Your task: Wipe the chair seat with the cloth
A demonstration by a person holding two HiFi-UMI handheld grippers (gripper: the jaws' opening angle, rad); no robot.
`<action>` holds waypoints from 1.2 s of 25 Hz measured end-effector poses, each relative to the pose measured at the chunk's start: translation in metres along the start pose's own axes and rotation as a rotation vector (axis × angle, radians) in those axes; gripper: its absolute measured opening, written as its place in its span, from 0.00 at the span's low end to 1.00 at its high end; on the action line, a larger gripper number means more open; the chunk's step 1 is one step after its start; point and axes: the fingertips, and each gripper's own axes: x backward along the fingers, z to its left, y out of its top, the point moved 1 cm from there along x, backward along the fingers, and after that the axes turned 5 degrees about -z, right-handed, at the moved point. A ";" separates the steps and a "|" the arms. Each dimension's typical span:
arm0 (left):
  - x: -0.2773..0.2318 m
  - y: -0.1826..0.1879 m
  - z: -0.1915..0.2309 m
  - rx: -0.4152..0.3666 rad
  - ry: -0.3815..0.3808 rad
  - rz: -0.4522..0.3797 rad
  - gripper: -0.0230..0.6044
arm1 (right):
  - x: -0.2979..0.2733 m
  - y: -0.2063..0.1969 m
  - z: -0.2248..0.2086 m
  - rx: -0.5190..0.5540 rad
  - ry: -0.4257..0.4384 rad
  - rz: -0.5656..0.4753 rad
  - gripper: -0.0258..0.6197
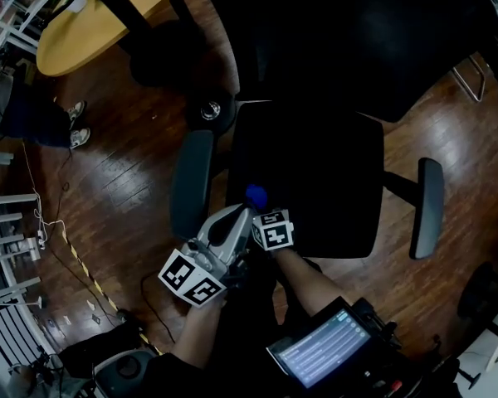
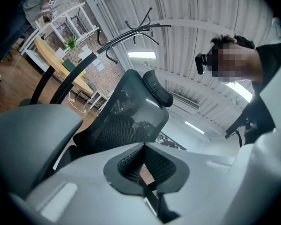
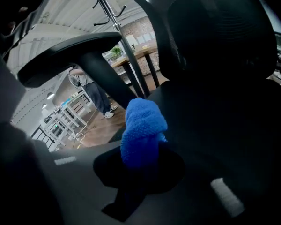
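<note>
A black office chair stands on the wood floor, its seat [image 1: 315, 181] facing me. My right gripper [image 1: 261, 210] is shut on a blue fluffy cloth [image 1: 256, 195] at the seat's front left corner; in the right gripper view the cloth [image 3: 141, 132] sticks up from between the jaws over the dark seat [image 3: 234, 125]. My left gripper [image 1: 232, 226] hangs just left of it, near the grey left armrest [image 1: 191, 181]. Its ribbed pads [image 2: 147, 165] meet with nothing between them, pointing up at the mesh backrest [image 2: 126, 121].
The chair's right armrest [image 1: 430, 206] juts out at right. A yellow round table [image 1: 100, 19] stands at the back left, with a person's feet [image 1: 76, 124] beside it. White racks [image 1: 4, 222] and cables line the left edge. A tablet [image 1: 324, 351] hangs at my waist.
</note>
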 end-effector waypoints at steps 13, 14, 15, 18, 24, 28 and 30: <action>-0.050 -0.028 -0.017 -0.004 -0.117 0.076 0.02 | 0.167 -0.035 -0.228 -0.105 -0.443 -0.004 0.11; -0.051 -0.030 -0.018 -0.004 -0.121 0.082 0.02 | 0.179 -0.036 -0.238 -0.117 -0.466 -0.008 0.11; -0.052 -0.033 -0.019 -0.005 -0.122 0.088 0.02 | 0.189 -0.037 -0.244 -0.119 -0.481 -0.008 0.11; -0.054 -0.039 -0.022 0.002 -0.123 0.102 0.02 | 0.204 -0.041 -0.253 -0.107 -0.498 0.001 0.11; -0.058 -0.040 -0.025 0.005 -0.124 0.095 0.02 | 0.209 -0.042 -0.257 -0.093 -0.515 -0.001 0.11; -0.056 -0.037 -0.022 0.000 -0.119 0.087 0.02 | 0.208 -0.040 -0.253 -0.065 -0.543 0.003 0.11; -0.055 -0.032 -0.020 0.004 -0.113 0.074 0.02 | 0.200 -0.037 -0.241 -0.062 -0.525 -0.004 0.11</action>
